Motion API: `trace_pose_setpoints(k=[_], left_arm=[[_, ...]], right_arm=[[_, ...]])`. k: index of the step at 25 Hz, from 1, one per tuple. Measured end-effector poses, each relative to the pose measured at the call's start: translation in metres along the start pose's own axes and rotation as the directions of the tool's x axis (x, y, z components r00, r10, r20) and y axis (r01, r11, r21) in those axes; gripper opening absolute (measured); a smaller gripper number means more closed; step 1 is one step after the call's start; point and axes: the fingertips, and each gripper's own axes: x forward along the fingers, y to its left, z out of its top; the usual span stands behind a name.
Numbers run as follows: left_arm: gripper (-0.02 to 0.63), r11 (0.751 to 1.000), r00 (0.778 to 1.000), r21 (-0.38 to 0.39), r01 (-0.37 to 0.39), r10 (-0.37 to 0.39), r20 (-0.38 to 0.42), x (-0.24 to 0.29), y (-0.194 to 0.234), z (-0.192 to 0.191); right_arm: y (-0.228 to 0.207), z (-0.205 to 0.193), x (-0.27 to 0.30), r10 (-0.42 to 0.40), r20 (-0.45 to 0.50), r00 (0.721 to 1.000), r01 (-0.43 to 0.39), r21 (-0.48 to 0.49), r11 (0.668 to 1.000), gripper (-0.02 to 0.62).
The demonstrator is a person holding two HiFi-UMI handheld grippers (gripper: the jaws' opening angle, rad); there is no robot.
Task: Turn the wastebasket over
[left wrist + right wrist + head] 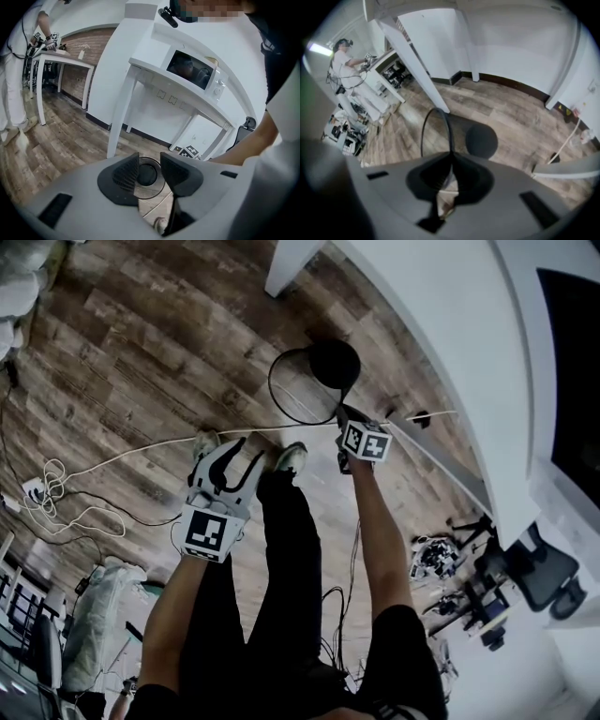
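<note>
1. Two grippers are in view. The left gripper (234, 465) hangs well left of the white table (422, 324). Its jaws are spread wide and pinch nothing. The wastebasket (147, 174) only shows through the gap, farther off.
2. Two shoes (291, 457) stand on the wood floor (141, 352), also left of the table, between the two grippers.
3. The one wastebasket is just left of the table's edge, close to the table leg (286, 268).
4. The right gripper (345, 418) is the one nearer the table, its jaws pressed together on the wastebasket's rim.
5. The wastebasket is black and round, made of see-through mesh with a thin hoop rim and a solid dark base. It is tipped over, its mouth toward the person.
</note>
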Motion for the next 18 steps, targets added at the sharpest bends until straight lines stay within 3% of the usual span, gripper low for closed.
trace_pose_setpoints(k=[4,9,11,18], left_arm=[[0.172,1.000,1.000,-0.017,-0.008,0.008,0.015,0.002,0.000,0.005],[0.170,1.000,1.000,-0.003,-0.012,0.012,0.021,0.003,-0.003,0.008],[0.170,1.000,1.000,0.004,-0.011,0.011,0.017,0.005,-0.002,0.008],[0.176,1.000,1.000,0.010,0.010,-0.010,0.017,0.006,-0.008,0.006]], right_arm=[[-0.020,0.000,-0.002,-0.052,0.002,0.999,0.052,0.005,0.999,0.052],[-0.047,-0.010,0.006,-0.175,-0.048,0.983,0.174,-0.033,0.984,0.069],[-0.058,-0.004,0.009,-0.208,-0.021,0.978,0.208,-0.013,0.978,0.067],[-0.065,0.008,0.010,-0.186,-0.017,0.982,0.186,0.060,0.981,0.060]])
